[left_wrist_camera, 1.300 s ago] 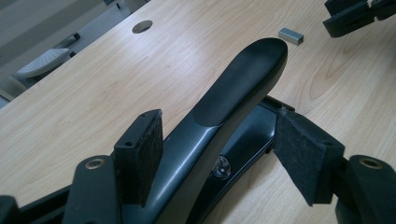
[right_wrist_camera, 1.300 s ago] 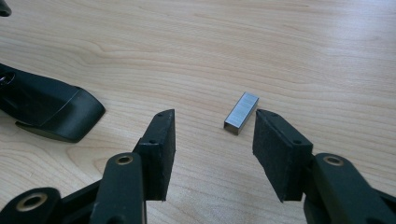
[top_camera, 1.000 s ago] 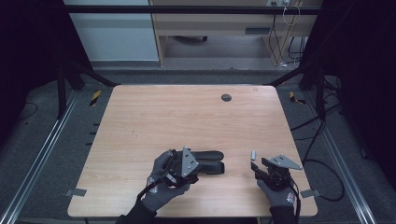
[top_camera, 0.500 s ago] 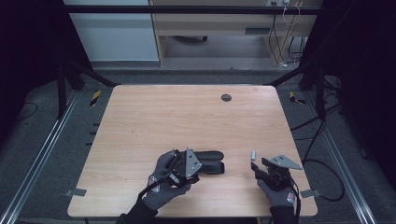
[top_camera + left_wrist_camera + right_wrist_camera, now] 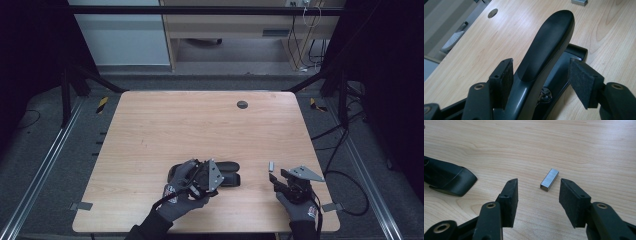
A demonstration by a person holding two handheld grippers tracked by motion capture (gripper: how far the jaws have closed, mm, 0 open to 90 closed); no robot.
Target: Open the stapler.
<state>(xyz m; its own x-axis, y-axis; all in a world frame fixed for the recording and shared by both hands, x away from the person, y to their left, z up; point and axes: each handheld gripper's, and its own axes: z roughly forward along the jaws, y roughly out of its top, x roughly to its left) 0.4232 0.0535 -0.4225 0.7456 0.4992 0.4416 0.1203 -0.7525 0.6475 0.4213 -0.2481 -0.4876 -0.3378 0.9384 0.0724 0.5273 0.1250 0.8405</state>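
Left gripper [image 5: 541, 82] jaws apart astride black stapler [image 5: 546, 47], stapler long axis 9-to-3 in high view, right gripper [image 5: 537, 197] spread around staple block [image 5: 549, 179], block pointing 1 o'clock.

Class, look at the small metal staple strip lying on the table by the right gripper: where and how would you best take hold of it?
Grip the staple strip across its two long sides, probably best near its middle, coming down from above. It lies flat on the table, narrow and straight-sided, so the long faces suit the flat pads. The right gripper is open just short of it; turn it slightly to square the pads with those sides.
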